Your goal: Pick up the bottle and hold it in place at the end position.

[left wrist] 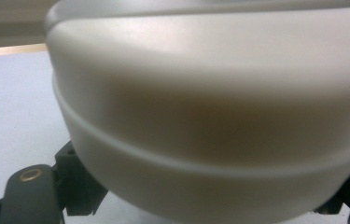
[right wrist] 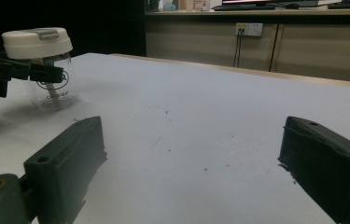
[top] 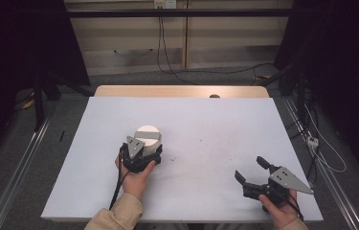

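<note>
While your left gripper (top: 144, 149) is clamping the clear cup (right wrist: 51, 86) just under its white lid (top: 147, 132), left of centre on the table (top: 215, 139); your right gripper (top: 251, 175) is waiting, jaws spread; I'm judging the lid's removal as pending.

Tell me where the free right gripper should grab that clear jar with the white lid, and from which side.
Probably the white lid, from above. The jar stands upright on the table, and the left gripper already clamps it just under the lid, taking up the sides. The lid's top stays exposed; the right gripper is open with wide-set jaws.
</note>
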Available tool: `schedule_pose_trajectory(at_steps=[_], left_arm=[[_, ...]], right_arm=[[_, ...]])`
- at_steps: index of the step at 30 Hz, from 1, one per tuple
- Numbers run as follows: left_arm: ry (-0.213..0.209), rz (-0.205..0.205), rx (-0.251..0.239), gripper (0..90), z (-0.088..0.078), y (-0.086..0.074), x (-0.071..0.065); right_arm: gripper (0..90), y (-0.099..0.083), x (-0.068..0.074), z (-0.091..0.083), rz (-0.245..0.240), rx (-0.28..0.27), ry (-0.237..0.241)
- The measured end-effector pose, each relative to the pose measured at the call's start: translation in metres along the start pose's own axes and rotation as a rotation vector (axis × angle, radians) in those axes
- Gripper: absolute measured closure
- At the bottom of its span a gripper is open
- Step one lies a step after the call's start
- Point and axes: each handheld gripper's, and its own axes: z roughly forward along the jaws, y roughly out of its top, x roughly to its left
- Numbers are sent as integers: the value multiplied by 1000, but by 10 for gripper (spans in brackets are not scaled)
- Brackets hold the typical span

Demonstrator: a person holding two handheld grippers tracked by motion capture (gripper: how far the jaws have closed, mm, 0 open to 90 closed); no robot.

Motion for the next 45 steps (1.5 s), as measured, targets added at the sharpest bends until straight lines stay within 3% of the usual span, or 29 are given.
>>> schedule_pose_trajectory(at_steps=[6,19,24,25,31,45], left_arm=[[-26,48,-1,186,2,1,2],[-75,67,1,188,2,3,4],[-107,82,-20,188,3,8,1],[-114,103,-12,188,3,9,2],[-146,120,-12,188,10,13,-1],[-181,124,-41,188,26,24,-8]], right_arm=[[62,0,0,0,-5,5,1],[63,1,0,-1,-6,0,13],[63,1,0,-1,-8,-1,16],[63,1,0,-1,-8,-1,18],[63,2,0,-1,-9,-2,19],[63,2,-1,-1,-7,-2,24]])
